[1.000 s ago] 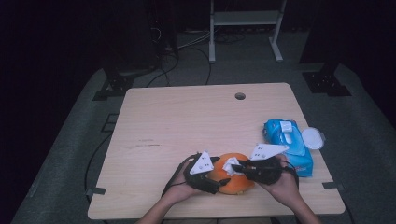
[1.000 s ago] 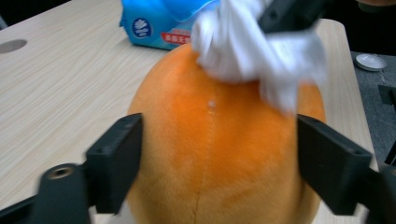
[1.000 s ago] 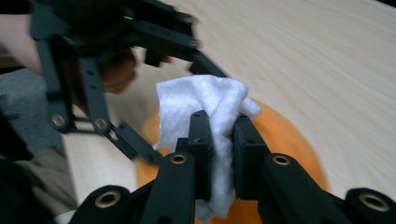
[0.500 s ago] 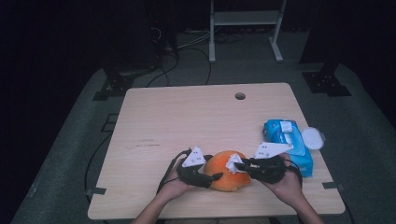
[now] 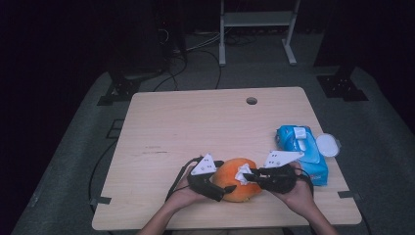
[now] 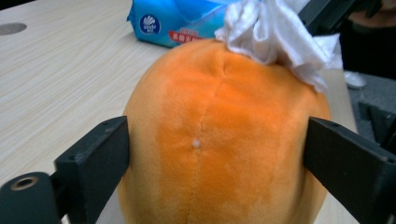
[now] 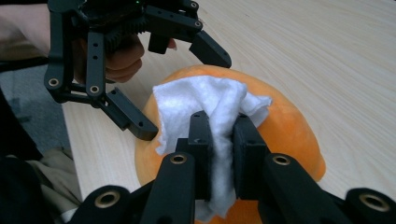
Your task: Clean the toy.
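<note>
- Plush (image 5: 234, 180): orange, round, sits on the table (image 5: 205, 127) at lower centre of the high view, between your two hands.
- Your left gripper (image 5: 215, 185): jaws have just been opening. In the left gripper view they flank the plush (image 6: 219, 140), one at each side; you can't tell whether the pads still press, so call it open around the plush.
- Your right gripper (image 7: 219, 135): clamped on a white wipe (image 7: 210, 105), low centre of the right gripper view.
- The wipe (image 5: 242, 172) lies against the plush's top.
- Wipe pack (image 5: 301, 147): blue, right of the plush, near the table's right edge.
- A white lid (image 5: 327, 145) lies just beside the pack.
</note>
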The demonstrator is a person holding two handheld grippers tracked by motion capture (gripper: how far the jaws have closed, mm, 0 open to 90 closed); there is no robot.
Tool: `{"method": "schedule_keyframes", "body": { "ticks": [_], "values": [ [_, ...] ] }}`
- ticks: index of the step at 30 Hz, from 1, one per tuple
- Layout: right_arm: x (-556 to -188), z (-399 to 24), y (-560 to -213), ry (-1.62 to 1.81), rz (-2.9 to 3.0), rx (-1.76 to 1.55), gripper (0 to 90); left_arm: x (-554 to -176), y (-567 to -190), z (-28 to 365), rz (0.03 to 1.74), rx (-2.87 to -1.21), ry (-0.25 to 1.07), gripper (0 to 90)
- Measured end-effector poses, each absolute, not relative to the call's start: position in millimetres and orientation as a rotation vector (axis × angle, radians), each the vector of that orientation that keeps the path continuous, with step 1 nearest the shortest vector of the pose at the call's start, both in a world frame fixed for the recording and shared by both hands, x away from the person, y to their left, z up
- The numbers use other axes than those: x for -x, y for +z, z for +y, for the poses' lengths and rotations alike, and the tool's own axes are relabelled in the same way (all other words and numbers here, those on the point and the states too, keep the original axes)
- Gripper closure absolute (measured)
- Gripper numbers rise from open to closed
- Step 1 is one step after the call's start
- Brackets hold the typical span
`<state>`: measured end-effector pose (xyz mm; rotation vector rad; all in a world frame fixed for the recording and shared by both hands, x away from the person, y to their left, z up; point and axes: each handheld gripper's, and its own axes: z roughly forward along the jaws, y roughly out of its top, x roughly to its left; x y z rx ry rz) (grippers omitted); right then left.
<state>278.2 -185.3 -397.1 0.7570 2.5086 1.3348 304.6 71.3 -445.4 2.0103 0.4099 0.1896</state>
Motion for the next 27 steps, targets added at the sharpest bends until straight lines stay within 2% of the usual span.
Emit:
{"method": "schedule_keyframes", "body": {
  "ticks": [3,5,10,17,21,27],
  "values": [
    [-281.7,-192.8,-397.7,1.305,2.491,-0.786,78.9,-308.1,-445.0,74.8,0.451,-2.02,0.186,21.7],
    [-286.4,-202.0,-400.3,1.3,2.478,-0.828,78.8,-309.3,-445.6,76.5,0.469,-2.02,0.181,23.4],
    [-290.1,-217.1,-407.8,1.263,2.49,-0.89,78.9,-311.5,-446.2,84.5,0.512,-2.003,0.166,23.8],
    [-280.2,-197.2,-401.0,1.339,2.562,-0.754,78.8,-313.8,-448.3,90.3,0.548,-1.996,0.169,23.9],
    [-282.3,-200.4,-402.0,1.337,2.559,-0.775,78.7,-313.0,-448.0,89.9,0.557,-1.988,0.15,24.2],
    [-296.5,-218.4,-411.7,1.318,2.504,-0.936,78.7,-305.5,-446.8,80.6,0.442,-2.014,0.163,24.3]
  ]
}}
